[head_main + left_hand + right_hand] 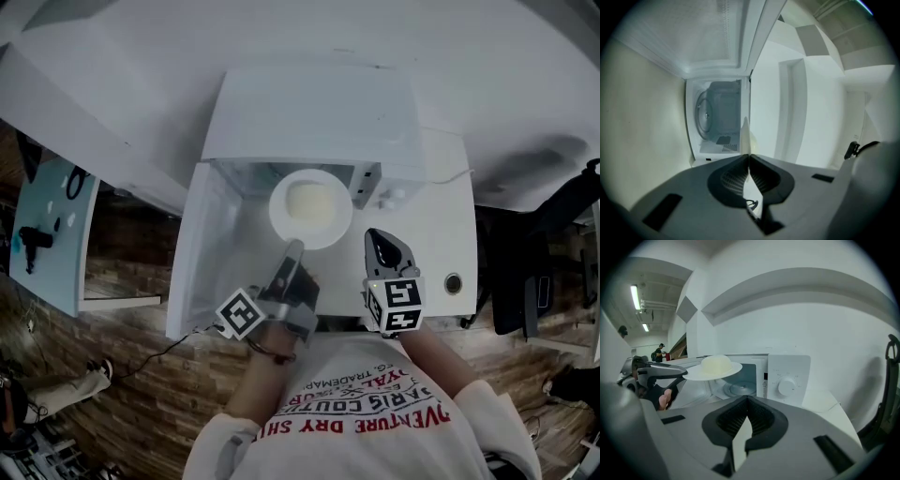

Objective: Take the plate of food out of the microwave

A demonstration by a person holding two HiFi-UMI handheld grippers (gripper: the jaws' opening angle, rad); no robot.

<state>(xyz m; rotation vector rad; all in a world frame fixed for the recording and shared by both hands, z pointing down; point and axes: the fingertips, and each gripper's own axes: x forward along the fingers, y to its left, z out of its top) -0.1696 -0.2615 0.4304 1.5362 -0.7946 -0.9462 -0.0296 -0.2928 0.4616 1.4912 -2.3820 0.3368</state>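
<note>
Left gripper (293,248): jaws closed down narrow on the near rim of the plate (309,208), which is seen edge-on between them in the left gripper view (745,136). The plate is held level in the air, with a pale mound of food (716,364) on it. It juts ahead of the left jaws, before the open microwave (309,112). The bare turntable (704,117) shows beyond the left jaws. Door (202,253) swung to their left.

Right gripper (380,246): jaws together, nothing between them, over the worktop (441,234). Plate up and left of these jaws, knob (786,386) just ahead to the right.
</note>
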